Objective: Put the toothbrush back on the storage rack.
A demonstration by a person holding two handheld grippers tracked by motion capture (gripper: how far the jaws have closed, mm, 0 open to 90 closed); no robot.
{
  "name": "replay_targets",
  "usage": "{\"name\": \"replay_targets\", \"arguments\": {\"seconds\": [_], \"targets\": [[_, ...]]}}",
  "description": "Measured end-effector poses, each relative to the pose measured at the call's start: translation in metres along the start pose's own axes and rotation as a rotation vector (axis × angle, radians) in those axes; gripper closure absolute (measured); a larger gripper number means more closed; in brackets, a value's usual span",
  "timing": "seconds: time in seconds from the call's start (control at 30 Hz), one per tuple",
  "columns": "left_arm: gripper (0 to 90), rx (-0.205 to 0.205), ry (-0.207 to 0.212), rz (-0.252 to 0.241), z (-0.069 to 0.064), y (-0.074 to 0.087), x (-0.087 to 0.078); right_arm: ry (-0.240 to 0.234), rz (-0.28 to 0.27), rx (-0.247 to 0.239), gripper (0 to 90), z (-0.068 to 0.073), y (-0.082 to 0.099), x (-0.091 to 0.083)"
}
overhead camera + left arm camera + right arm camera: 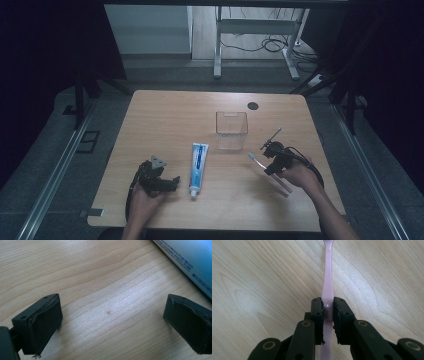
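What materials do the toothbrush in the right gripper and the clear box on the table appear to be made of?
Toothbrush: probably plastic, pale pink and glossy, with a small bright highlight beside the jaws. Clear box: likely transparent hard plastic or acrylic, since the wooden table shows through its walls; glass cannot be ruled out.

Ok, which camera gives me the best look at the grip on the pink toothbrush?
The right gripper view: the right gripper has both pads clamped on the toothbrush handle, which runs straight out over the table. The high view shows the toothbrush small, sticking out of the right gripper. The left gripper view adds nothing on it.
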State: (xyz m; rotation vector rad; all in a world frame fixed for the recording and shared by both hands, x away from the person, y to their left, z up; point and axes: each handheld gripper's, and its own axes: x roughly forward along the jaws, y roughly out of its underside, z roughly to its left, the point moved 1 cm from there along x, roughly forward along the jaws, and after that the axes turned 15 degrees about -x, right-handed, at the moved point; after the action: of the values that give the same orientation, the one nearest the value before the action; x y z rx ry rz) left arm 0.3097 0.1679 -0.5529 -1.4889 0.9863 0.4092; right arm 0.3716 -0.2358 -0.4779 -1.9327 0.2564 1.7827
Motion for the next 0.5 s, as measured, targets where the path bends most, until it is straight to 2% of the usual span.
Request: {"name": "replay_targets", "arguments": {"seconds": [0.5], "targets": [[2.2,-0.001,0.0,-0.001,0.0,0.0,0.0,-0.007,-0.093,0.019,78.3,-0.005,0.001,-0.024]]}}
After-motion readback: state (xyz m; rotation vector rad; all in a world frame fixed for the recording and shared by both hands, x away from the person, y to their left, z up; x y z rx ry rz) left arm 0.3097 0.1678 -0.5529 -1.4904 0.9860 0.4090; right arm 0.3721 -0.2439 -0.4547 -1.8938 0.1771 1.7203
